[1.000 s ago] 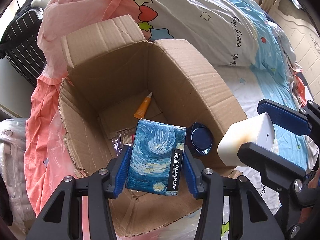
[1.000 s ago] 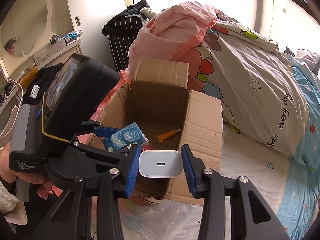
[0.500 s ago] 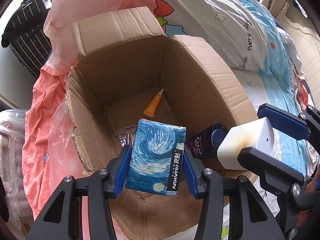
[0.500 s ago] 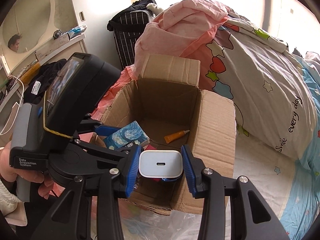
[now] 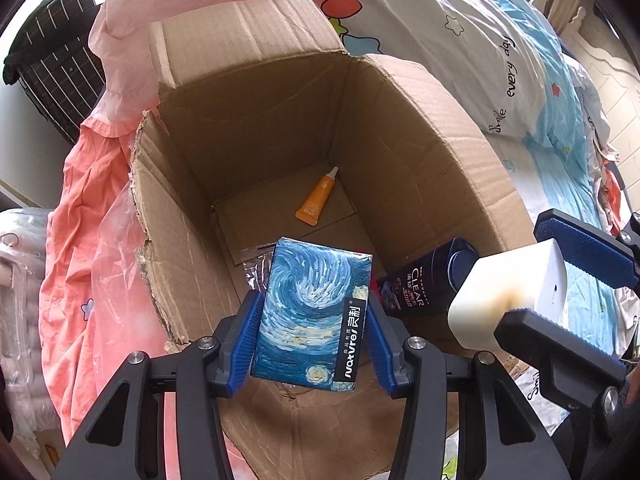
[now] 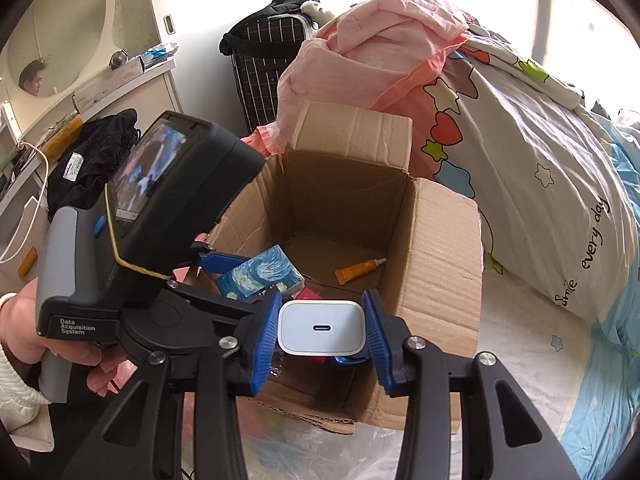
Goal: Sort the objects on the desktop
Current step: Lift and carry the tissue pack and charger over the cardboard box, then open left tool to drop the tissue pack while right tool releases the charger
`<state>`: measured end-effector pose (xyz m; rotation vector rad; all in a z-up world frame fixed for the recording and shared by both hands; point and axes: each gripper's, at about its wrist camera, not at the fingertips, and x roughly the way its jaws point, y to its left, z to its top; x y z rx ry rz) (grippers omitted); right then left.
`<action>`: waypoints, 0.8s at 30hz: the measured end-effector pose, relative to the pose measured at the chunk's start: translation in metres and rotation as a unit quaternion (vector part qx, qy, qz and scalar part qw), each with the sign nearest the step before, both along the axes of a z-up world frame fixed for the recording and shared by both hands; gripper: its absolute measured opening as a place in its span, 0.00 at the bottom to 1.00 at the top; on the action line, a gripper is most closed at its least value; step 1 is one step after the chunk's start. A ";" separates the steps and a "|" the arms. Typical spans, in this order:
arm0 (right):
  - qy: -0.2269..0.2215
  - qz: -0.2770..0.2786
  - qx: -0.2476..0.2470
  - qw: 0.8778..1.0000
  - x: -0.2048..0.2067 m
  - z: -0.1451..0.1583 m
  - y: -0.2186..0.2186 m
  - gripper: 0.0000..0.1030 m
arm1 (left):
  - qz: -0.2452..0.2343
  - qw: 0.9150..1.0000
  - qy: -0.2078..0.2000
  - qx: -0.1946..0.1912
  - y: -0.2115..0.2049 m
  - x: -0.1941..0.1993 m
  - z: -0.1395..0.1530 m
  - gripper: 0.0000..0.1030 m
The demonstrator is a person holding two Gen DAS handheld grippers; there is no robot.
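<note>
1. Looking through the left wrist view, your left gripper (image 5: 311, 322) pinches the blue swirl-painted tissue pack (image 5: 310, 316) by its two long sides, over the open brown cardboard box (image 5: 432, 168). Keep it over bare floor between the small orange tube (image 5: 316, 200) and the dark shampoo bottle (image 5: 420, 284), lower further, then let go.
2. Turning to the right wrist view, your right gripper (image 6: 322, 330) clamps the white rounded charger block (image 6: 322, 330) above the box's near wall (image 6: 440, 260). The left gripper (image 6: 224, 276) sits just beside it, so I'd release one at a time to avoid a clash.
</note>
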<state>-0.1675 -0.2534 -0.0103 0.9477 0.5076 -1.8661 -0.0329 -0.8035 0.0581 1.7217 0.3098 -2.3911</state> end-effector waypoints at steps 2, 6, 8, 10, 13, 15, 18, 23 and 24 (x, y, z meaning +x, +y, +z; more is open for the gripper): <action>0.001 0.003 0.002 1.000 0.002 0.000 -0.002 0.38 | 0.001 1.000 0.000 0.000 -0.001 0.000 0.000 0.49; -0.002 0.001 0.004 1.000 0.001 -0.003 -0.001 0.38 | -0.001 1.000 0.001 0.000 0.000 0.000 -0.001 0.50; -0.004 0.002 0.006 1.000 0.001 -0.005 -0.001 0.38 | -0.002 1.000 -0.001 0.000 0.000 0.000 -0.002 0.50; -0.004 0.004 0.009 1.000 0.002 -0.006 -0.001 0.38 | -0.002 1.000 -0.002 0.000 0.000 0.001 -0.003 0.50; -0.003 0.005 0.009 1.000 0.002 -0.006 -0.001 0.38 | 0.000 1.000 -0.002 0.001 -0.001 0.002 -0.002 0.50; -0.004 0.004 0.008 1.000 0.002 -0.005 0.000 0.38 | 0.001 1.000 -0.001 0.001 -0.001 0.002 -0.002 0.50; -0.001 0.002 0.012 1.000 0.002 -0.006 0.000 0.38 | 0.002 1.000 0.001 0.001 -0.001 0.002 -0.001 0.59; -0.001 -0.023 0.007 1.000 -0.004 -0.004 0.005 0.48 | 0.001 1.000 0.012 0.008 0.000 0.003 0.002 0.88; 0.001 -0.026 0.007 1.000 -0.005 -0.002 0.005 0.49 | 0.001 1.000 0.010 0.005 0.000 0.002 0.002 0.89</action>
